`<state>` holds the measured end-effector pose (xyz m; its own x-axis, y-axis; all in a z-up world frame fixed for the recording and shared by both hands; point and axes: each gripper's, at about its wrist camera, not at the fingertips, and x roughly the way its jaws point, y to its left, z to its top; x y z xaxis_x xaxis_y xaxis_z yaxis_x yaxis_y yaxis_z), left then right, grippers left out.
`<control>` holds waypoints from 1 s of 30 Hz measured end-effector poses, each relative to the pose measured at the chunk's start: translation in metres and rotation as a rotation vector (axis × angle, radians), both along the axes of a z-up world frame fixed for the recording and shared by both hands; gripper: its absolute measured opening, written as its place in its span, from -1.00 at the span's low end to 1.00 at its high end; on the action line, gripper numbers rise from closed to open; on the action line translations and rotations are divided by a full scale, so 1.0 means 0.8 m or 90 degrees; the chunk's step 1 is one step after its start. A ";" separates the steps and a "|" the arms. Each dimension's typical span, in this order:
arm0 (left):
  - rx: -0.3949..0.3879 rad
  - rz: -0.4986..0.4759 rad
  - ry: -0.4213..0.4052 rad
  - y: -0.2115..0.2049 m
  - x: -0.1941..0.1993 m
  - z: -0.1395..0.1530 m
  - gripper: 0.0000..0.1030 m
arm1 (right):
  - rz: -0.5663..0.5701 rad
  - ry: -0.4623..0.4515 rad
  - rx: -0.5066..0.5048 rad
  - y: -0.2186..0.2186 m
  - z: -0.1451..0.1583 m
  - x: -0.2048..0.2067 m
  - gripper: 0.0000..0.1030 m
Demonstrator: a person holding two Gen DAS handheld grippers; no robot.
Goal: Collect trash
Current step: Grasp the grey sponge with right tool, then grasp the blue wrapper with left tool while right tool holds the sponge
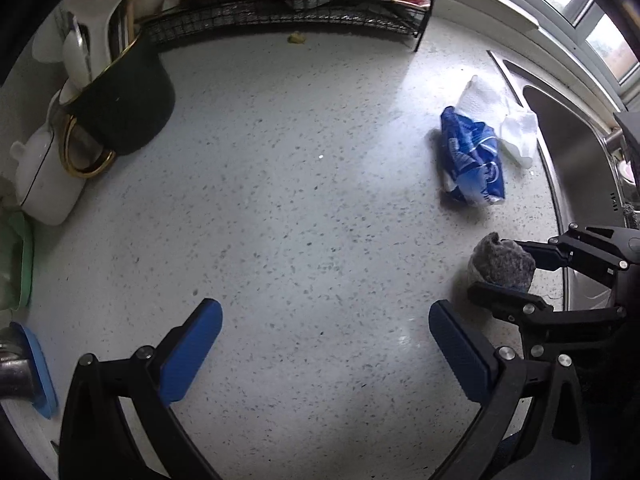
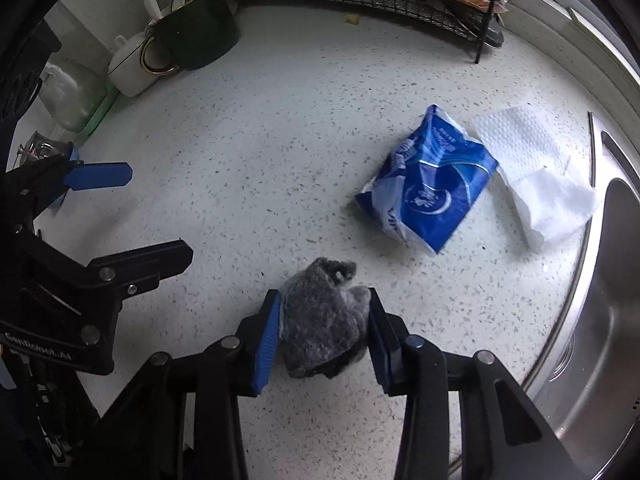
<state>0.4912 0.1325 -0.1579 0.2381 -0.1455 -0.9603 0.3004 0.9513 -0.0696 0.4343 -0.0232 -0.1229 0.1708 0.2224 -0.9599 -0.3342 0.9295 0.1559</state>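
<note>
- Dark green mug (image 2: pixel 200 36) with a gold handle stands far left at the back of the speckled counter (image 2: pixel 256 168), utensils in it, a white jar (image 2: pixel 128 68) just beside it.
- The left gripper (image 1: pixel 326 344) hangs over bare counter, its blue pads wide apart with nothing between them.
- The right gripper (image 2: pixel 324 328) has its pads pressed on both sides of a grey fuzzy wad (image 2: pixel 324 320) resting on the counter.
- A crumpled blue wrapper (image 2: pixel 428 196) lies further right, touching a white paper towel (image 2: pixel 536 176).
- A steel sink (image 2: pixel 600 320) borders the right edge.
</note>
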 end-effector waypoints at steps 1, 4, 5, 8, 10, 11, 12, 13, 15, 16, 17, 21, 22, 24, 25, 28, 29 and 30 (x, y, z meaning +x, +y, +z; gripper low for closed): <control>-0.005 -0.015 -0.003 -0.009 0.002 0.003 0.99 | -0.010 -0.005 -0.002 -0.007 0.004 0.000 -0.27; -0.014 -0.058 -0.011 -0.039 0.015 0.009 0.99 | -0.051 -0.016 -0.011 -0.035 0.018 0.003 -0.27; -0.015 -0.074 -0.012 -0.052 0.022 0.010 0.99 | -0.069 -0.018 -0.007 -0.049 0.021 0.005 -0.27; -0.026 -0.114 -0.014 -0.083 0.040 0.012 0.99 | -0.120 -0.031 -0.007 -0.083 0.033 0.010 -0.27; -0.042 -0.141 -0.012 -0.103 0.053 0.014 0.99 | -0.146 -0.038 -0.009 -0.087 0.035 0.013 -0.27; -0.048 -0.153 -0.010 -0.108 0.059 0.013 0.99 | -0.161 -0.039 -0.009 -0.094 0.037 0.016 -0.27; -0.050 -0.164 -0.008 -0.116 0.065 0.012 0.99 | -0.172 -0.039 -0.008 -0.100 0.039 0.019 -0.27; -0.048 -0.174 -0.006 -0.124 0.071 0.010 0.99 | -0.182 -0.039 -0.007 -0.109 0.040 0.022 -0.27; -0.048 -0.188 0.002 -0.138 0.082 0.006 0.99 | -0.197 -0.038 -0.009 -0.111 0.041 0.022 -0.27; -0.049 -0.194 0.005 -0.146 0.088 0.004 0.99 | -0.204 -0.038 -0.008 -0.117 0.036 0.023 -0.27; -0.050 -0.198 0.007 -0.152 0.095 0.002 0.99 | -0.210 -0.037 -0.007 -0.119 0.036 0.026 -0.27; -0.044 -0.214 0.019 -0.169 0.112 -0.014 0.99 | -0.222 -0.032 -0.002 -0.127 0.031 0.028 -0.27; -0.036 -0.217 0.022 -0.176 0.117 -0.021 0.99 | -0.224 -0.029 -0.002 -0.131 0.030 0.030 -0.27; -0.027 -0.222 0.033 -0.184 0.123 -0.033 0.99 | -0.225 -0.025 -0.003 -0.138 0.023 0.032 -0.27; -0.030 -0.223 0.039 -0.186 0.126 -0.037 0.99 | -0.225 -0.023 -0.003 -0.140 0.017 0.031 -0.27; -0.036 -0.254 0.069 -0.194 0.132 -0.047 0.99 | -0.233 -0.015 0.001 -0.153 0.008 0.035 -0.27; -0.032 -0.261 0.069 -0.200 0.133 -0.050 0.99 | -0.236 -0.013 0.004 -0.154 0.008 0.036 -0.27; -0.028 -0.266 0.068 -0.202 0.133 -0.050 0.99 | -0.239 -0.010 0.004 -0.155 0.008 0.036 -0.27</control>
<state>0.5972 -0.0295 -0.1976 0.0503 -0.2500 -0.9669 0.6476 0.7452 -0.1589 0.4632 -0.1472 -0.1167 0.2562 0.1468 -0.9554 0.0266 0.9870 0.1588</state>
